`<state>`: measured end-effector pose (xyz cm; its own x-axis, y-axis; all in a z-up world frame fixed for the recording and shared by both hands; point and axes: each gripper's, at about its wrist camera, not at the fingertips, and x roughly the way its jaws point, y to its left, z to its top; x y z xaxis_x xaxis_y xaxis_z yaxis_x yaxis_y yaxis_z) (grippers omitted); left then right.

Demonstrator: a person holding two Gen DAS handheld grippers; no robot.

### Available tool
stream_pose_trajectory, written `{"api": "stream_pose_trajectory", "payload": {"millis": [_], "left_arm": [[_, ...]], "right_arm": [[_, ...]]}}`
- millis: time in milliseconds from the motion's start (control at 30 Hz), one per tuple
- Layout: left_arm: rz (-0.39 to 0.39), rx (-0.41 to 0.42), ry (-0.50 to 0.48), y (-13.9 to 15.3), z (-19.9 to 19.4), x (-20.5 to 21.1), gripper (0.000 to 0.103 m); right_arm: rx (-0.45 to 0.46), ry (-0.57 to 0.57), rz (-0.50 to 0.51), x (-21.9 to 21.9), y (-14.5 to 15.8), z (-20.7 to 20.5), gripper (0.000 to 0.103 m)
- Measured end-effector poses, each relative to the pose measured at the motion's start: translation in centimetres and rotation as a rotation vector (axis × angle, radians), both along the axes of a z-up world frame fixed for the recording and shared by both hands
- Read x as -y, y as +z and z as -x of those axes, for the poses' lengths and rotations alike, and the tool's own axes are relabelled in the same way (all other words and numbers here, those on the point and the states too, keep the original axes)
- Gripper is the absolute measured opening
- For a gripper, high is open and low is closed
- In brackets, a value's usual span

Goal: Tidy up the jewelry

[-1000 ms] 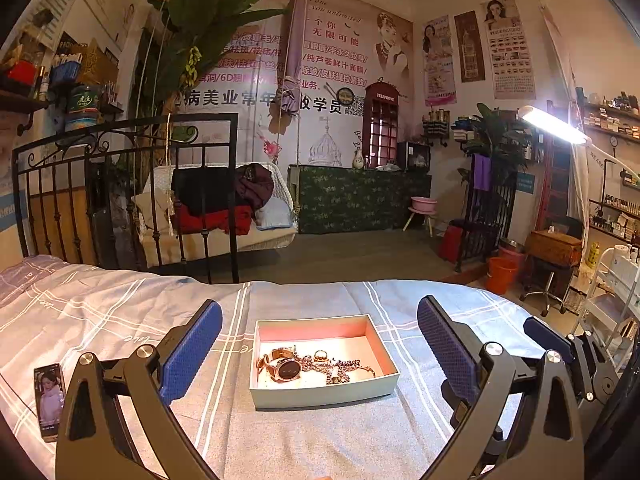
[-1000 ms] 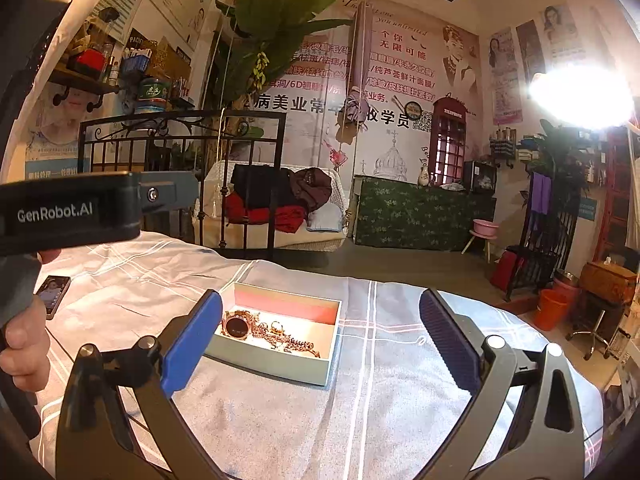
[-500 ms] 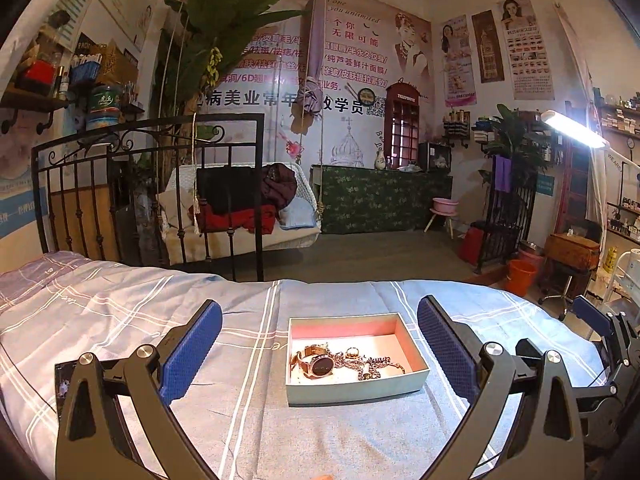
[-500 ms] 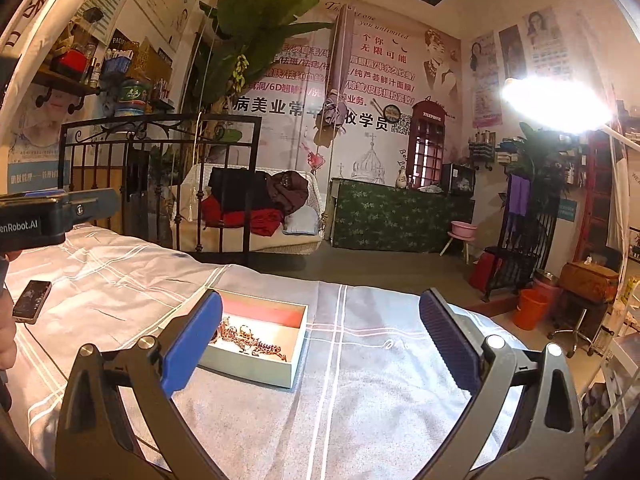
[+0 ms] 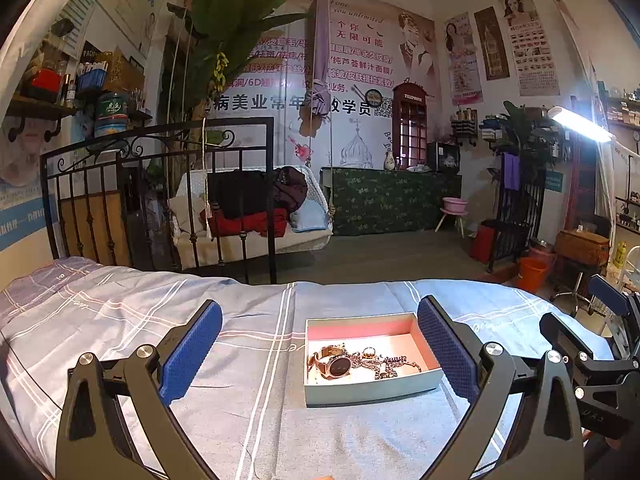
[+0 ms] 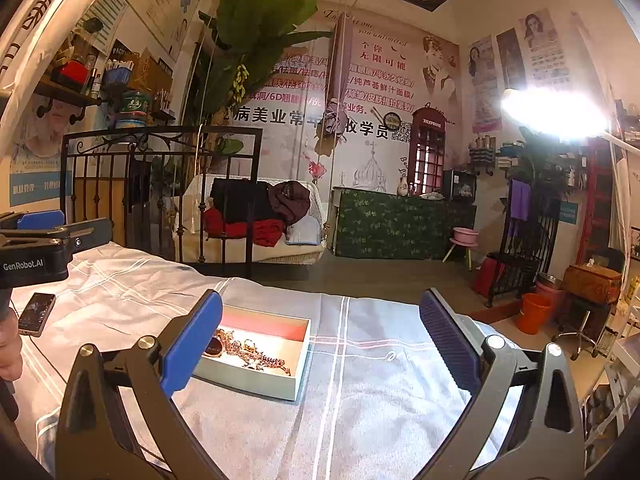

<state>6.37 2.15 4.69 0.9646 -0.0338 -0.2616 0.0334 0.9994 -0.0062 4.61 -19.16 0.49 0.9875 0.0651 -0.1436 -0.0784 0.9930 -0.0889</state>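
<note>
Jewelry [image 5: 360,362] lies heaped in a shallow open box [image 5: 372,394], pale green outside and pink within, resting on the bed. Nearest the cameras, the left gripper [image 5: 318,356] has its 2 blue-padded fingers spread wide and holds nothing; in its view the box sits between the pads, toward the right one, but farther off and untouched. The right gripper [image 6: 320,344] is likewise spread and empty, aimed at bare sheet with the box beside its left pad. Judging by this stance, both tools are held back and open so that either can reach in for a piece; no sorting appears begun.

Inside the box a rose-gold wristwatch [image 5: 334,365] lies at the left with its dark dial up, and a tangle of chain [image 5: 394,366] trails to the right, with at least 1 ring [image 5: 369,350] behind. The pieces overlap, so lifting 1 may drag others along.

The bed is covered by a blue-grey sheet [image 5: 248,400] with white check lines, soft and slightly creased, so the box may shift if nudged. A phone [image 6: 37,314] rests on the sheet well to the left, near the person's hand [image 6: 10,356].

Beyond the bed stands a black iron railing [image 5: 160,200], then a hanging wicker swing seat [image 5: 256,216] piled with clothes, a green patterned counter [image 5: 396,204], a large leafy plant [image 5: 236,28], a wall of posters, and a bright lamp [image 6: 554,110] at the right.
</note>
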Motion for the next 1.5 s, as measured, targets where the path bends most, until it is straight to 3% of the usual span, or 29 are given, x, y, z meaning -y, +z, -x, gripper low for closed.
{"api": "stream_pose_trajectory", "payload": {"millis": [500,900,1500], "left_arm": [[0.007,-0.010,0.042,-0.2,-0.5,-0.2,0.097],[0.008,-0.007,0.028,0.1,0.2,-0.3,0.097],[-0.043,-0.001,0.024,-0.2,0.9,-0.1,0.097]], "right_arm": [[-0.010,0.003,-0.003,0.1,0.0,-0.7,0.097],[0.046,0.012,-0.004,0.3,1.2,0.6,0.097],[0.030,0.034,0.041,-0.2,1.3,1.3,0.097]]}}
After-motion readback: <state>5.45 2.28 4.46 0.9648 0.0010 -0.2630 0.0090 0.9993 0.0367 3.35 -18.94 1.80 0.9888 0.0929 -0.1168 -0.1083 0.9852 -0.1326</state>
